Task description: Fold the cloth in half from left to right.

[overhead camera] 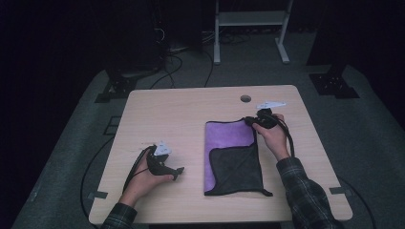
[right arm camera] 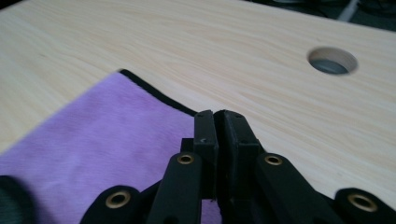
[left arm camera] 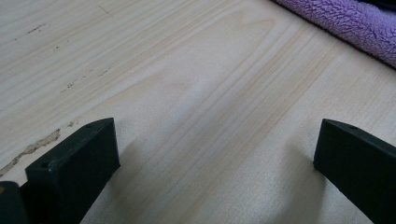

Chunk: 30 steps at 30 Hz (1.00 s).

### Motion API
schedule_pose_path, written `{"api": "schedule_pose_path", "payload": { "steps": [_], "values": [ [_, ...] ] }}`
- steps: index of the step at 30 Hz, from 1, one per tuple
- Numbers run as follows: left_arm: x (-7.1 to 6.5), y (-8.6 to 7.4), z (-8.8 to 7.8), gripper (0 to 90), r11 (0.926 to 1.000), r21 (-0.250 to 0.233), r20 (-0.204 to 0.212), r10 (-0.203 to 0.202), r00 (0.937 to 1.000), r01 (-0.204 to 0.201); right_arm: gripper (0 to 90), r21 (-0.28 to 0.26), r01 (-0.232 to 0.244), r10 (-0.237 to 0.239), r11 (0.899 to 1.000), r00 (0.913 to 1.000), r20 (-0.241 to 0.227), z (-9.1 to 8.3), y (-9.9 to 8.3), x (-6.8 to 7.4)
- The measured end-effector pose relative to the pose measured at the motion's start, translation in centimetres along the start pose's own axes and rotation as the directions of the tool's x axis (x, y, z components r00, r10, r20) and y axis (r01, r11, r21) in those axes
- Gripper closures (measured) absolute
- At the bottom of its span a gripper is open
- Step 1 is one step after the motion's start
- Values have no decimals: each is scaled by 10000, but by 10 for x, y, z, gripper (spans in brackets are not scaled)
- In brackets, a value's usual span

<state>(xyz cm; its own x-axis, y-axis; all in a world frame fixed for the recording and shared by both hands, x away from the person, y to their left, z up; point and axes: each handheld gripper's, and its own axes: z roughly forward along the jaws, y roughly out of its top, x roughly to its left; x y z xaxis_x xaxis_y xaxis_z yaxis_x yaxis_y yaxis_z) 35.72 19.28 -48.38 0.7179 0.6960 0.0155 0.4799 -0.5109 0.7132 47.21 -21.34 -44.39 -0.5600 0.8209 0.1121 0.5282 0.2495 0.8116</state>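
Person at wooden table (overhead camera: 157, 109) worked purple cloth (overhead camera: 228, 135), lying right of centre with dark flap (overhead camera: 237, 167) folded over near half. Right gripper (overhead camera: 251, 121) sat at cloth's far right corner, jaws pressed together, likely pinching hem. Left gripper (overhead camera: 179, 173) rested wide open, empty, on bare wood beside cloth. Folding apparently under way; next move called for lifting pinched corner toward near edge.

Both grippers were black: the left gripper (overhead camera: 177, 173) and right gripper (overhead camera: 249, 120) each carried a grey three-cornered plate and trailing black cable. Brass-ringed screws (right arm camera: 186, 159) studded the right's arms. Sleeves (overhead camera: 305, 195) were dark plaid.
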Motion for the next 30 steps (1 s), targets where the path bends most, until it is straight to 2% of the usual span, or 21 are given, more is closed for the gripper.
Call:
{"api": "schedule_pose_path", "payload": {
  "steps": [1,7,8,9,10,11,12,14,17,20,21,23,30],
  "values": [
    [0,0,0,0,10000,2,1,-3,10000,3,838,97,-29,28,9999,9999,140,5,-4,-6],
    [0,0,0,0,10000,-10,1,-6,10000,6,819,462,30,-47,9989,9993,371,23,-11,-14],
    [0,0,0,0,10000,-9,1,-5,10000,5,808,592,159,-191,9981,9984,536,26,-13,-15],
    [0,0,0,0,10000,-11,-1,2,10000,-2,791,777,386,-457,9962,9947,917,31,-15,-18],
    [0,0,0,0,10000,-11,-1,2,10000,-2,791,777,386,-457,9962,9947,917,31,-15,-18],
    [0,0,0,0,10000,-13,-1,0,10000,0,760,728,193,-277,9972,9928,1162,30,-16,-22],
    [0,0,0,0,10000,-13,-1,0,10000,0,744,770,240,-339,9967,9909,1300,29,-15,-24],
    [0,0,0,0,10000,-25,-6,-9,10000,8,744,693,105,-197,9975,9909,1331,25,-14,-26],
    [0,0,0,0,10000,-29,-4,-8,10000,7,739,573,169,-248,9982,9897,1408,19,-12,-27],
    [0,0,0,0,10000,-30,-3,-12,10000,12,724,359,144,-189,9993,9914,1296,9,-7,-24],
    [0,0,0,0,10000,-13,1,-9,10000,9,711,277,99,-129,9996,9940,1089,3,-5,-21],
    [0,0,0,0,10000,-13,1,-10,10000,10,704,254,169,-193,9995,9950,976,0,-4,-18],
    [0,0,0,0,10000,-7,0,-3,10000,3,608,403,720,-716,9966,9974,-108,-16,-1,14]
  ]
}}
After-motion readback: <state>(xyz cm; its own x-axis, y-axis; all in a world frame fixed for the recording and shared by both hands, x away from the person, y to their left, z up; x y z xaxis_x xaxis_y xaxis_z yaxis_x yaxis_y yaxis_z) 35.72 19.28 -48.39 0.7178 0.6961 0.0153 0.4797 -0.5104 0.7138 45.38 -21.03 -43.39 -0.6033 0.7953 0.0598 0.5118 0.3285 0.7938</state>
